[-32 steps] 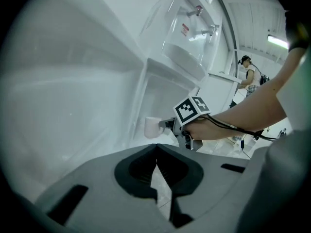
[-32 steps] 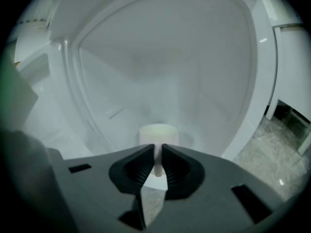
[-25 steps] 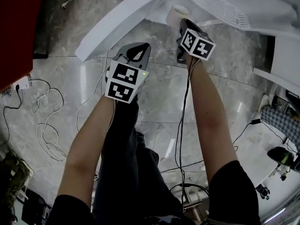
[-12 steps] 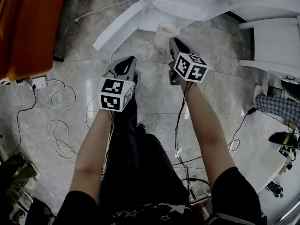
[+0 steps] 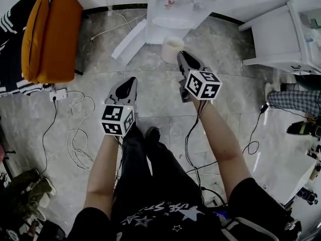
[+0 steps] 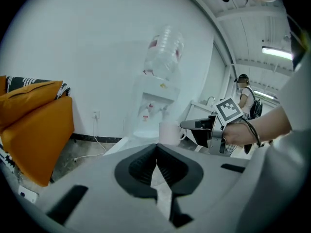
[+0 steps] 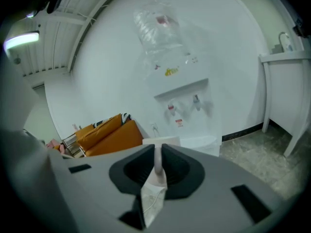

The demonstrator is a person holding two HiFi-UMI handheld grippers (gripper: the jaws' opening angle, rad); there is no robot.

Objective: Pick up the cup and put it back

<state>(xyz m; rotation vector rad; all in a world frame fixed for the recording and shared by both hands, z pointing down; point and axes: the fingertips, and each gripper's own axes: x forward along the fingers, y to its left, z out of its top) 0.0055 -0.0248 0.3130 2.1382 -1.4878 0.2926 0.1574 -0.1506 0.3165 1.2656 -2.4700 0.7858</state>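
While the right tongs (image 5: 180, 55) pinch the cup (image 5: 170, 49) by a thin edge, up off the floor (image 5: 155, 104) just before the water cooler (image 5: 173, 6), left tongs (image 5: 130, 80) sit pressed together, empty. Risk: narrow bite, so cup may swivel & drop.
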